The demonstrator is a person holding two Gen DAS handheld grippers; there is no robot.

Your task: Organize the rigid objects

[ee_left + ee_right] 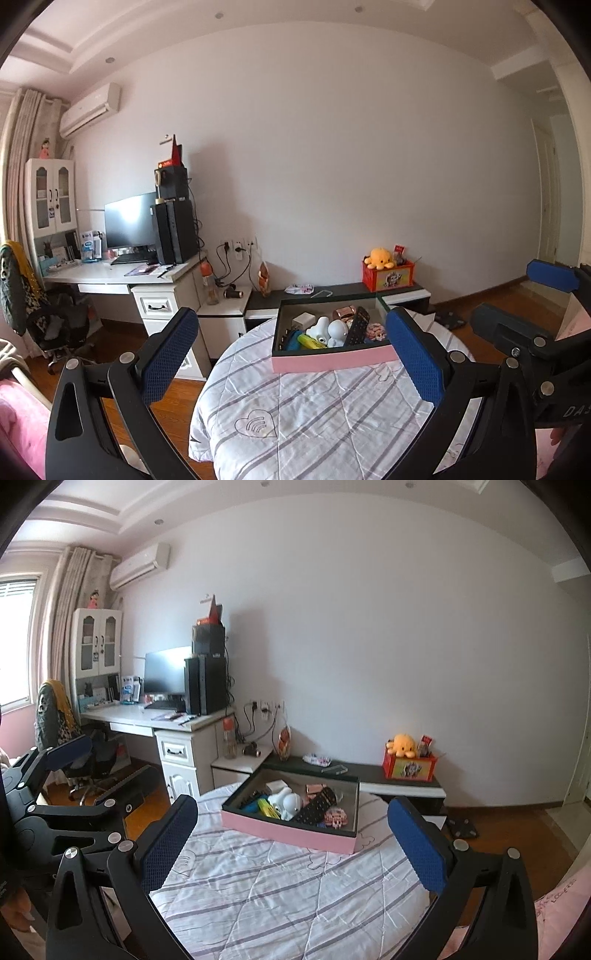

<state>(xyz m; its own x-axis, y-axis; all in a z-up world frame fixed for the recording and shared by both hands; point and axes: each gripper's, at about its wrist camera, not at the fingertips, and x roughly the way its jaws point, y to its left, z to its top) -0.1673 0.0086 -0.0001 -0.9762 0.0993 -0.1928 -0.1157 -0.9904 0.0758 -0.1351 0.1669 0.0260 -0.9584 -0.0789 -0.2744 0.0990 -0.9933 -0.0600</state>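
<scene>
A pink-sided box (332, 360) (291, 830) with a dark rim rests on a striped white quilt at the foot of the bed. Inside lie a black remote (358, 326) (317, 806), a white toy figure (334, 332) (290, 803), a yellow marker (312, 341) (267, 806), a rose-gold piece (343, 314) and other small items. My left gripper (291, 354) hangs open over the quilt just short of the box, holding nothing. My right gripper (293, 845) is open too, near the box's front wall. Each gripper shows at the edge of the other's view.
The striped quilt (314, 417) (280, 897) spreads in front of the box. Behind it runs a low dark cabinet (340, 291) (369, 771) with a red box and a yellow plush. A white desk (122, 273) with monitor and an office chair (55, 317) stand left. Wooden floor surrounds the bed.
</scene>
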